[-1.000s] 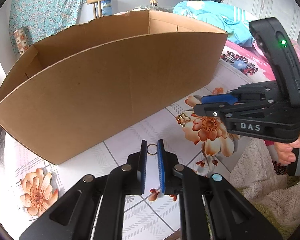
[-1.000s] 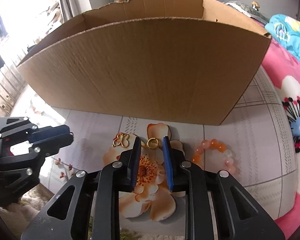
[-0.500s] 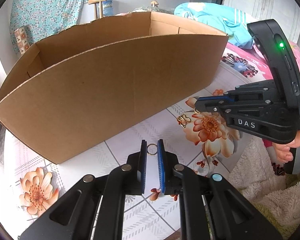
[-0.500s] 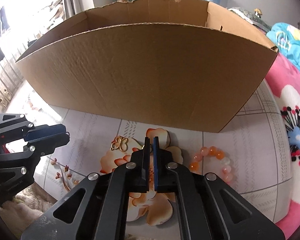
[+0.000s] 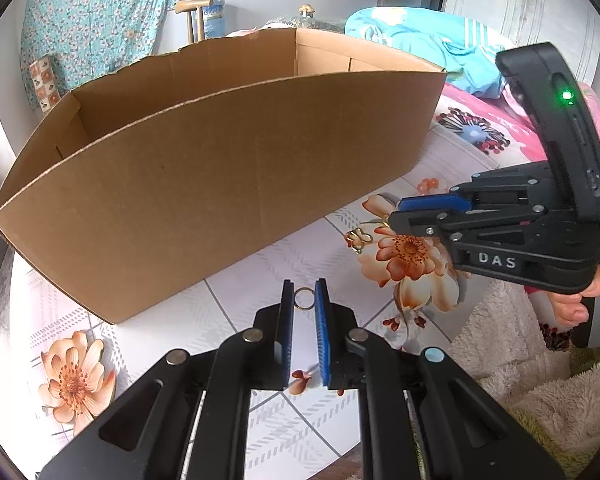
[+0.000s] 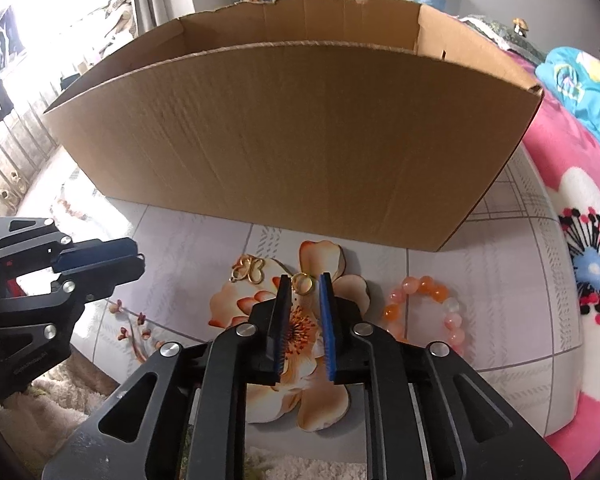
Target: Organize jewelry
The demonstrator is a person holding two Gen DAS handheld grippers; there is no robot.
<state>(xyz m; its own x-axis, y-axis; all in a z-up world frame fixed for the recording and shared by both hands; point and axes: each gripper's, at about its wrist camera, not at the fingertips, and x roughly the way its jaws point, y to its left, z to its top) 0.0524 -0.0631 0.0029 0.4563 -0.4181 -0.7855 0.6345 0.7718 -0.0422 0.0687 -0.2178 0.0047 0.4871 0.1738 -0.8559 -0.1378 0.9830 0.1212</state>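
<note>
Gripping a small ring, left gripper, right gripper opening around gold ring, cardboard box ahead.

The right gripper is opening its blue-padded jaws again, having clamped them nearly together half a second ago after standing apart a second ago. The small gold ring, hidden behind the closed tips at that point, is showing again between the fingertips, lying on the flower-printed tablecloth; the pads are not pressing on it. Seen from the left wrist, the right gripper is showing its blue pad again.
</note>
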